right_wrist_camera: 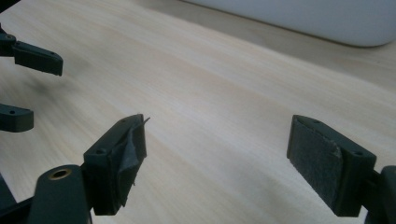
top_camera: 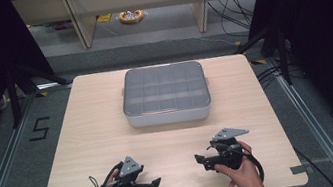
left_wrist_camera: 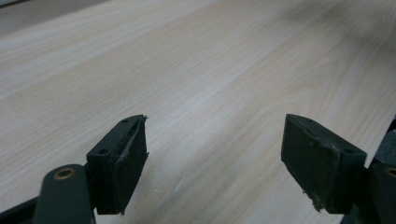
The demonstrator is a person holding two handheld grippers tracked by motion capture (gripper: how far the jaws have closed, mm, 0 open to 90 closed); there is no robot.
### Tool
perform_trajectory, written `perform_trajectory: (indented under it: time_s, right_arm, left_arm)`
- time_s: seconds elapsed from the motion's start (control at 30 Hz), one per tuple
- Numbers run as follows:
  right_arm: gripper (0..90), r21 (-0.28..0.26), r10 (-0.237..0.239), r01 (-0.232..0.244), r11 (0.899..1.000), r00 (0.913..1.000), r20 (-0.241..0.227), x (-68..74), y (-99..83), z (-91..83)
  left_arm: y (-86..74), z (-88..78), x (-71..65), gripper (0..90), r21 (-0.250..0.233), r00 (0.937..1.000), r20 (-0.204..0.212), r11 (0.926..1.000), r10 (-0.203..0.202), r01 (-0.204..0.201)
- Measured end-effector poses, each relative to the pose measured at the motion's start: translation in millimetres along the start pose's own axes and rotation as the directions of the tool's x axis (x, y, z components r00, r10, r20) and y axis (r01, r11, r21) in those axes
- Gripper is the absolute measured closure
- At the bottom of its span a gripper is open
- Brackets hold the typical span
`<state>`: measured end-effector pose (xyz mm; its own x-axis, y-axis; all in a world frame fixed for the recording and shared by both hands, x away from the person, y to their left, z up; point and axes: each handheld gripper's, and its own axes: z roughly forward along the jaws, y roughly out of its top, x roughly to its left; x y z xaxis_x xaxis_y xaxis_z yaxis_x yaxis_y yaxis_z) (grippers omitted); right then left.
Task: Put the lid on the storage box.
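Grey plastic forms the compartment box [top_camera: 165, 95], a shallow rectangular case with a clear lid through which a grid of dividers shows. It sits flat on the far middle of the surface [top_camera: 84, 132], its long axis running left to right across the high view and its long near wall facing the person. A small tab projects from its right end. In the right gripper view, the pale near wall of the box [right_wrist_camera: 308, 18] crosses the top edge, well apart from the jaws.

Nearer the person, both tools rest low over the near edge of the surface. The left hand-held gripper [top_camera: 154, 183] points to the right, toward the other tool; its jaws stand wide apart with nothing between them, and the left gripper view [left_wrist_camera: 215, 154] shows bare wood grain in the gap. The right hand-held gripper [top_camera: 201, 163] points to the left; its jaws are likewise spread wide and hold nothing [right_wrist_camera: 217, 158]. The pad on its left jaw is frayed at the upper edge. The two tools face each other, near but not touching, and both are well apart from the box.
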<state>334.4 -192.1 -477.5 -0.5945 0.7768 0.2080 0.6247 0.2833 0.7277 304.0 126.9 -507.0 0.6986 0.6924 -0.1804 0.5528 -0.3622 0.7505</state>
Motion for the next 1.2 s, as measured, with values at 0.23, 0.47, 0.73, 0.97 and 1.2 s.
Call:
perform_trajectory:
  time_s: [0.23,0.47,0.73,0.97,1.2]
  right_arm:
    - [20.9,0.021,-0.016,0.017,1.000,0.9995,-0.026,8.6,-8.1,-0.3]
    - [20.3,0.034,-0.032,0.033,0.999,0.9986,-0.043,16.0,-17.5,-1.6]
    - [19.7,0.047,-0.027,0.029,0.998,0.9989,-0.037,25.5,-29.4,-6.3]
    - [17.8,0.068,-0.035,0.039,0.997,0.9974,-0.063,29.2,-39.1,-10.3]
    - [17.5,0.076,-0.036,0.040,0.996,0.9975,-0.061,30.3,-43.9,-11.6]
  left_arm:
    - [-5.6,-3.6,-5.0,21.6,0.018,0.9996,-0.008,0.9995,0.026,-0.026]
    - [-12.4,-7.1,-11.9,20.6,0.026,0.9984,0.000,0.9981,0.056,-0.056]
    - [-18.5,-10.7,-17.9,19.4,0.050,0.9961,0.010,0.9949,0.088,-0.088]
    - [-23.4,-16.8,-21.5,18.4,0.056,0.9965,0.012,0.9950,0.082,-0.083]
    - [-25.0,-17.2,-25.1,18.4,0.060,0.9960,0.025,0.9944,0.086,-0.087]
